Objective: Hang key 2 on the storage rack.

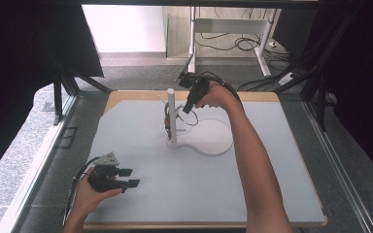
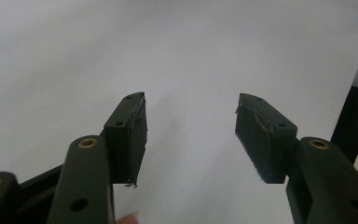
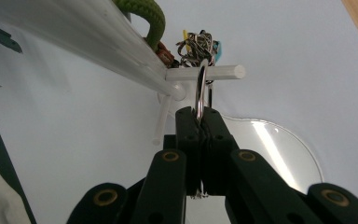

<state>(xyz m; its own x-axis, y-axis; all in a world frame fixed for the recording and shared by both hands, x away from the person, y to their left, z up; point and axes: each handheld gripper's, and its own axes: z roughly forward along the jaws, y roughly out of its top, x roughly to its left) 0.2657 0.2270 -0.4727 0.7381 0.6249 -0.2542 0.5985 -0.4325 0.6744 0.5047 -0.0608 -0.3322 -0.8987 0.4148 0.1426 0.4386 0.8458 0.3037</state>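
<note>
A white stand with an upright post (image 1: 172, 115) and short side pegs rises from a round clear base (image 1: 213, 141) near the table's back middle. In the right gripper view a metal key ring (image 3: 200, 91) hangs around a white peg (image 3: 214, 73), and my right gripper (image 3: 199, 122) is shut on the ring's lower part. A bunch of keys and charms (image 3: 198, 46) hangs beyond the peg, and a green cord loop (image 3: 142, 14) hangs on the post. From above, the right gripper (image 1: 188, 108) sits beside the post. My left gripper (image 1: 130, 177) rests near the front left, open and empty (image 2: 191, 135).
The grey table top (image 1: 252, 184) has a wooden edge (image 1: 141, 95) at the back. Black frame posts and dark curtains flank both sides. Cables lie on the floor behind the table.
</note>
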